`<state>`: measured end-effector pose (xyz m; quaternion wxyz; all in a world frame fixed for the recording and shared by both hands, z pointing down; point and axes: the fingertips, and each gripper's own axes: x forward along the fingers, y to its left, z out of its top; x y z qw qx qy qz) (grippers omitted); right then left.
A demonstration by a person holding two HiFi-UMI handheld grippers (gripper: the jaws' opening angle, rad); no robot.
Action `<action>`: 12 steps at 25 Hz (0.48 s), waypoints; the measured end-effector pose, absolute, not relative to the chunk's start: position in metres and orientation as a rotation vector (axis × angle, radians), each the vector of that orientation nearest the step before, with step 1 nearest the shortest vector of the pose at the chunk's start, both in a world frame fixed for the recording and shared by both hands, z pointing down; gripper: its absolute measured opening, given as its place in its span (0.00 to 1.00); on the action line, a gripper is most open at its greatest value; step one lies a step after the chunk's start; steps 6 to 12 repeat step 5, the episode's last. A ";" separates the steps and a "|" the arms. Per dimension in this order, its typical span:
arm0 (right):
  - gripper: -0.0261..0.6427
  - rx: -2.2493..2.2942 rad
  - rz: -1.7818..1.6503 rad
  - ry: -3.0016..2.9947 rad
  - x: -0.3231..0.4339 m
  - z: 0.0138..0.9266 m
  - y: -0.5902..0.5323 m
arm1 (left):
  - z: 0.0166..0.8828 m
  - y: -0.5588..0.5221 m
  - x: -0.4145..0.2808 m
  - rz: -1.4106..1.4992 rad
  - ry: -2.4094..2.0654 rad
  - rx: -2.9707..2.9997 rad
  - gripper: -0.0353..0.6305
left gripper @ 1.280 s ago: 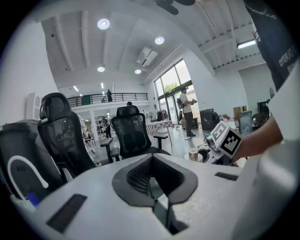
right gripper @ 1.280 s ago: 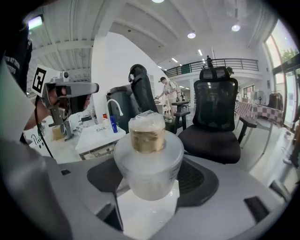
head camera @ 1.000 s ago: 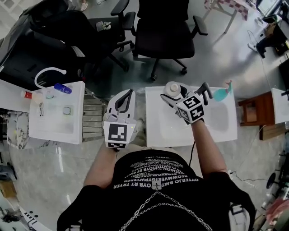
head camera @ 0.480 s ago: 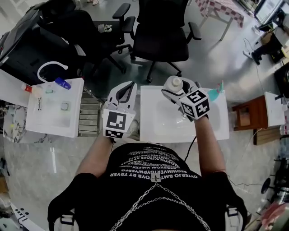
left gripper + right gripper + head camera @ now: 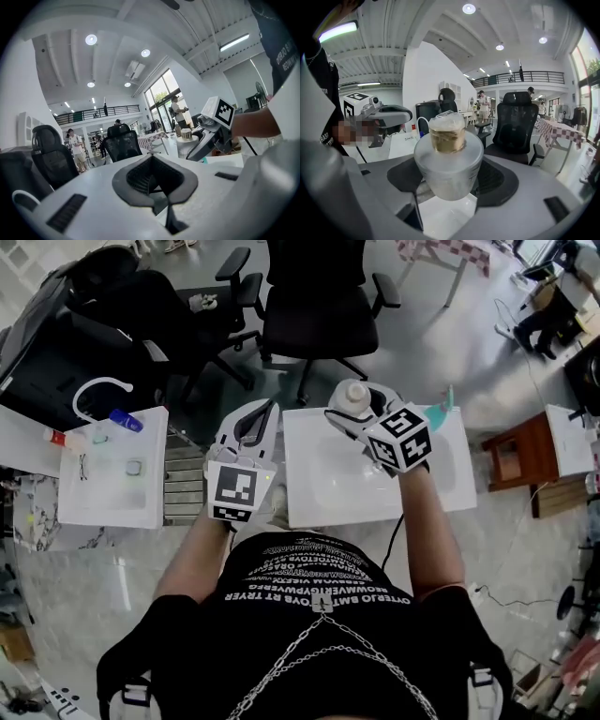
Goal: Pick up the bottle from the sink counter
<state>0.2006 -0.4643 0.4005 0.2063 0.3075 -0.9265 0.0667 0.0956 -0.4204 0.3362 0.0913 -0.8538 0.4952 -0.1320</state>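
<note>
A white plastic bottle (image 5: 354, 395) with a pale cap is held above the far edge of the white sink counter (image 5: 319, 484). My right gripper (image 5: 361, 413) is shut on it. In the right gripper view the bottle (image 5: 448, 161) stands upright between the grey pads, filling the middle. My left gripper (image 5: 268, 409) hovers over the counter's left end with its jaws together and nothing in them. From the left gripper view (image 5: 152, 157) I see the right gripper (image 5: 213, 129) and the bottle (image 5: 188, 140) off to the right.
A second white sink unit (image 5: 108, 474) at the left carries a curved faucet (image 5: 94, 390) and a blue bottle (image 5: 125, 420). A slatted rack (image 5: 186, 484) lies between the two units. Black office chairs (image 5: 314, 306) stand behind the counter, and a wooden stool (image 5: 514, 460) at the right.
Both grippers have drifted slightly away from me over the counter as the head view shifted. The bottle has stayed in the right gripper throughout.
</note>
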 end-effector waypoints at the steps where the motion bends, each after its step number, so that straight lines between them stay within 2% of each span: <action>1: 0.53 0.858 0.188 -2.583 0.202 0.400 -0.465 | 0.335 -0.422 0.097 -0.392 1.471 -2.534 0.06; 12: 0.53 0.870 0.196 -2.589 0.208 0.399 -0.468 | 0.335 -0.433 0.104 -0.409 1.451 -2.540 0.06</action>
